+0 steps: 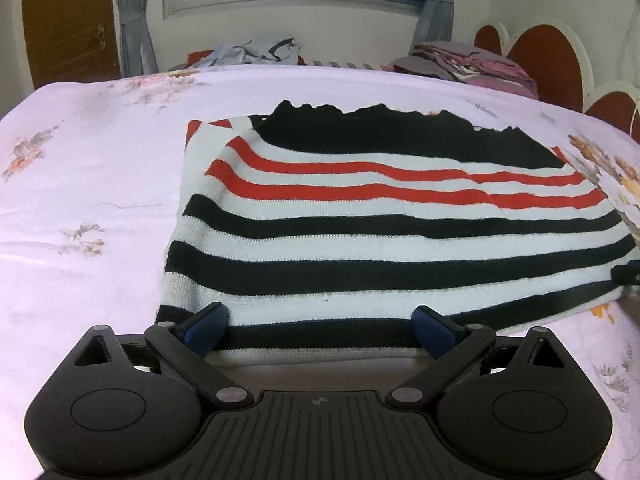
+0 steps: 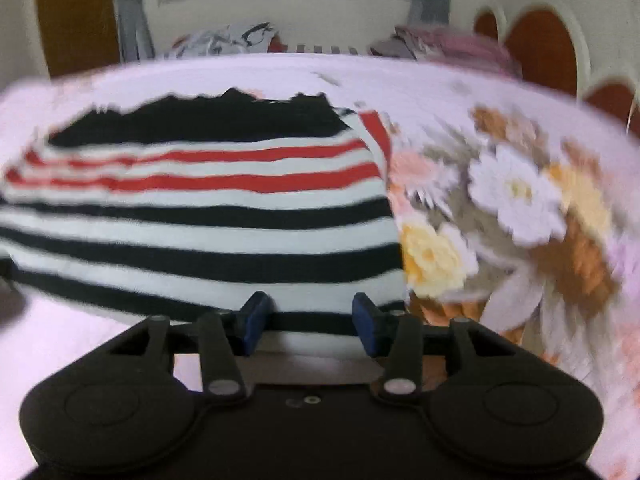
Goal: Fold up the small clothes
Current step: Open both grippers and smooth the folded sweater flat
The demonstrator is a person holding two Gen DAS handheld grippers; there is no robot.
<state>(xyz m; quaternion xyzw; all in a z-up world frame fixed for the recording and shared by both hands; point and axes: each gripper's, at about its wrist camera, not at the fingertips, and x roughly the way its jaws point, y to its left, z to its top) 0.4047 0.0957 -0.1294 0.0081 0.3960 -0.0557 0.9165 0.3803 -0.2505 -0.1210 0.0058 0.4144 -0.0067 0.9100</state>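
Striped sweater (image 1: 384, 232): flat mid-bed, hem toward six o'clock, ready for folding. Left gripper (image 1: 320, 326): fingers spread wide astride the near hem, nothing pinched. Right gripper (image 2: 308, 318): likewise parted at the hem's right corner.

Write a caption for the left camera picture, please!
Open left gripper at the near hem of a striped sweater lying on a floral bedsheet.
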